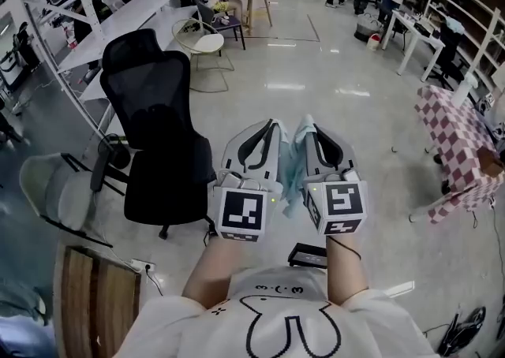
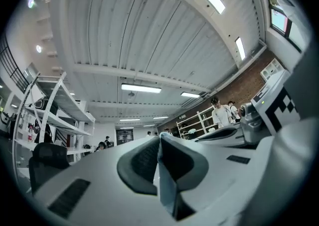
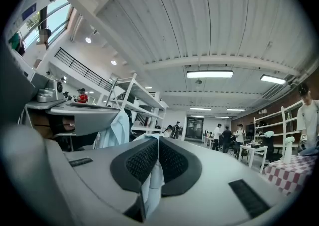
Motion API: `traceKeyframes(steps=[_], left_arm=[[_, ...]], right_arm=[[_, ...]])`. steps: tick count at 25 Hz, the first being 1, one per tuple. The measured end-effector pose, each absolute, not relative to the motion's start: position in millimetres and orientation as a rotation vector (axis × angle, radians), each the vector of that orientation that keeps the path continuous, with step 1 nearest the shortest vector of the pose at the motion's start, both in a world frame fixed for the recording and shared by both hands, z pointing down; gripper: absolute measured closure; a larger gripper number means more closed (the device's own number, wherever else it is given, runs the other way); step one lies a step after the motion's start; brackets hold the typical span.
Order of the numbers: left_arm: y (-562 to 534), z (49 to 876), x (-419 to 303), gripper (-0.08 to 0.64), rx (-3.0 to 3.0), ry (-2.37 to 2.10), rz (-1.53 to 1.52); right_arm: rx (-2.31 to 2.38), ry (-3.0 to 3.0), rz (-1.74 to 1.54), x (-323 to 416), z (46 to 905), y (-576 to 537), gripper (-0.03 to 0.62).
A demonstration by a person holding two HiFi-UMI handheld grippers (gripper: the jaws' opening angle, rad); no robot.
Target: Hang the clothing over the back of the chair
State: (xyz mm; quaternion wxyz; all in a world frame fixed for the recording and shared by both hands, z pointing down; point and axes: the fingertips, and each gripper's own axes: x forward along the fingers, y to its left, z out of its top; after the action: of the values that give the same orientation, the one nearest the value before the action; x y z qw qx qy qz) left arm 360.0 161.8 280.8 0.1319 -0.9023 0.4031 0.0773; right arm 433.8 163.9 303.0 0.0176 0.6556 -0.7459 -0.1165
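Clothing (image 1: pixel 290 177) is clamped tight in the fingers of both the left gripper (image 1: pixel 271 124) and right gripper (image 1: pixel 308 121), and the chair (image 1: pixel 150 104) back sits ahead-left of them, closer to the left one.

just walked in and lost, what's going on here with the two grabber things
A person holds a gripper in each hand. The left tongs and the right tongs are both shut on a pale blue garment, held side by side in front of the body. The black chair stands ahead to the left with its back bare, so the garment is not yet hung.
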Motion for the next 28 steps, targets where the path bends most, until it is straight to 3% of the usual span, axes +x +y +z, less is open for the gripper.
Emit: traceKeyframes(steps=[16,28], left_arm=[[89,281,310,0.534,-2.683,1.121,0.245],[-2,278,313,0.534,-2.666,1.154,0.191]], right_arm=[[1.928,-2.269,-0.437,385,294,103,0.563],[1.802,-2.32,-0.503,380,292,14,0.563]])
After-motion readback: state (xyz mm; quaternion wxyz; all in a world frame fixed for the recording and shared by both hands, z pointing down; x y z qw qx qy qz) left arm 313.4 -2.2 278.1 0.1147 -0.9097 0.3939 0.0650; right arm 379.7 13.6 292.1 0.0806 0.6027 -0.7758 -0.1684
